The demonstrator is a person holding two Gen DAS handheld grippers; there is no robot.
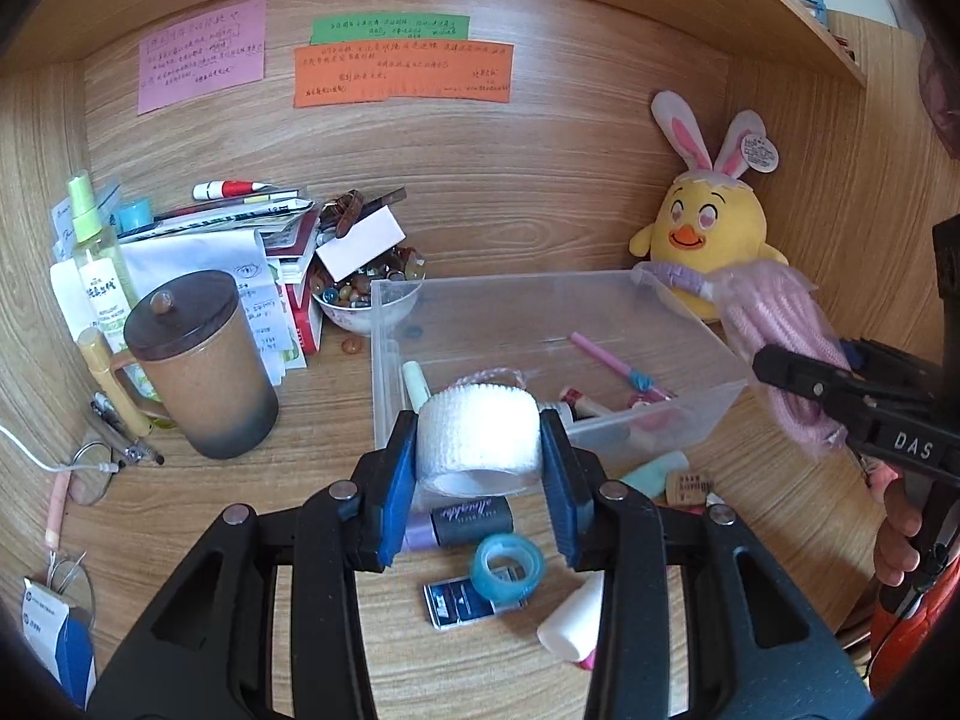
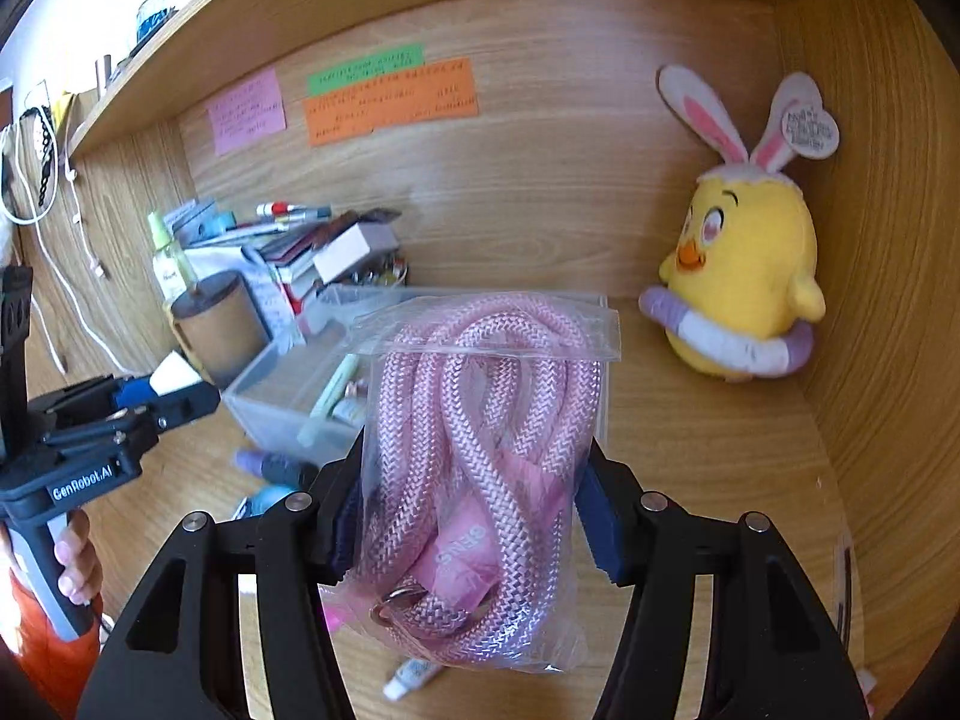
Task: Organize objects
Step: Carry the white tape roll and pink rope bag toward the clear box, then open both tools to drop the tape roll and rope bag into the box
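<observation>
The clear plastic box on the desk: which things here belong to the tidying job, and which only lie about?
Job: white bandage roll in left tongs; bagged pink rope in right tongs; clear plastic box.

Lying about: yellow plush chick; lidded brown mug; paper notes.

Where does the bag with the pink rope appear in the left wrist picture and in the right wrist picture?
Left wrist view: bag with the pink rope at the right edge, held in the right gripper.
Right wrist view: centre foreground, between the jaws.
Shared landmark: yellow chick plush.
</observation>
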